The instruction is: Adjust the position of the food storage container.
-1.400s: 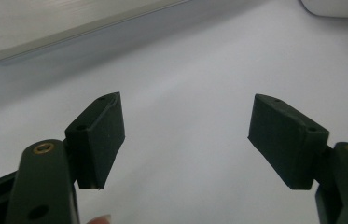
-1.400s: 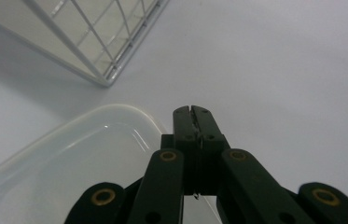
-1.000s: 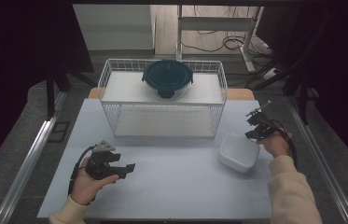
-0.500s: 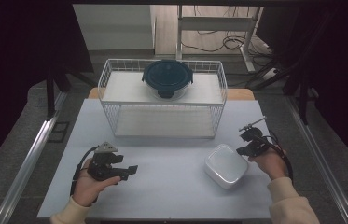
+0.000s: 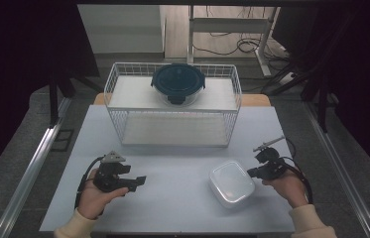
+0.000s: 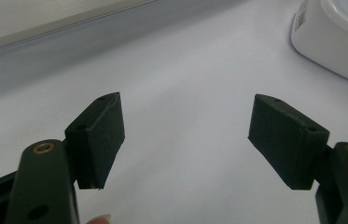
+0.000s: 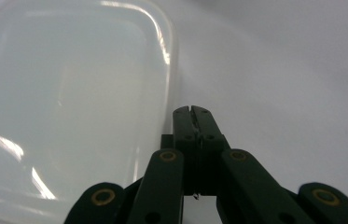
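A white lidded container (image 5: 231, 182) lies on the pale table at the front right. My right gripper (image 5: 251, 172) is shut, its tips right at the container's right edge. In the right gripper view the closed jaws (image 7: 192, 112) point along the side of the container (image 7: 69, 102), with nothing between them. My left gripper (image 5: 140, 181) rests at the front left, held in a hand, open and pointing right. In the left gripper view its pads (image 6: 185, 135) stand wide apart over bare table, and the container (image 6: 335, 32) sits farther off.
A white wire basket (image 5: 172, 106) stands across the back of the table, with a round dark-blue lidded bowl (image 5: 178, 83) on its upper shelf. Metal rails run along both sides of the table (image 5: 172, 208). Cables lie on the floor behind.
My right hand has moved left and toward the front edge, and the white container has shifted with it toward the table's middle. The left hand has stayed still.
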`<state>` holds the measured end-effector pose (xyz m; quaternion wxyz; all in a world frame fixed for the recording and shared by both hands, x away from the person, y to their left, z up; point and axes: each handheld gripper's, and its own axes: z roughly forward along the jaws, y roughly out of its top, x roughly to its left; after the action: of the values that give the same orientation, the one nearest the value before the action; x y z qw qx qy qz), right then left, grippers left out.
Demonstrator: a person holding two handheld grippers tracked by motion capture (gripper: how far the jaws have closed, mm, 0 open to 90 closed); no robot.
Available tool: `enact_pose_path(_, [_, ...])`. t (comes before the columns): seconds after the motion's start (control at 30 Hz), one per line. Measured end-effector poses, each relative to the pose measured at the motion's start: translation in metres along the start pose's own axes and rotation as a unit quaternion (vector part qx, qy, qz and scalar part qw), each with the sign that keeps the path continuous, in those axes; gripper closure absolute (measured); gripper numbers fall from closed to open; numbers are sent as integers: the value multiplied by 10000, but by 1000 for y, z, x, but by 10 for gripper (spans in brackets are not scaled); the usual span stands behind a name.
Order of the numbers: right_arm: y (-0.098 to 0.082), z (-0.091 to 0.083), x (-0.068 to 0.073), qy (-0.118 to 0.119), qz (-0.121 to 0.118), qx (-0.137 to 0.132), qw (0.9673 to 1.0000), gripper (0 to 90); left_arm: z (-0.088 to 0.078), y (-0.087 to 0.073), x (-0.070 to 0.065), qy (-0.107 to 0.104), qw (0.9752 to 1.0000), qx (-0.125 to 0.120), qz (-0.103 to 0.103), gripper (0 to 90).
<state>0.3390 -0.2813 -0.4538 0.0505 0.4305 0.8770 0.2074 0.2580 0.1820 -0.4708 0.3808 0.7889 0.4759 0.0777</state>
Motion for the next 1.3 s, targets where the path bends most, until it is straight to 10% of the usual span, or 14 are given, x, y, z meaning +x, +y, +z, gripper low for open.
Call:
enact_pose_path(0.4, [-22,-2,17,203,-150,24,9997,895,1,0,-1,11,10000,9,14,261])
enact_pose_path(1.3, [-1,29,90,973,-647,-67,9931,893,0,-1,0,19,10000,-10,-3,259])
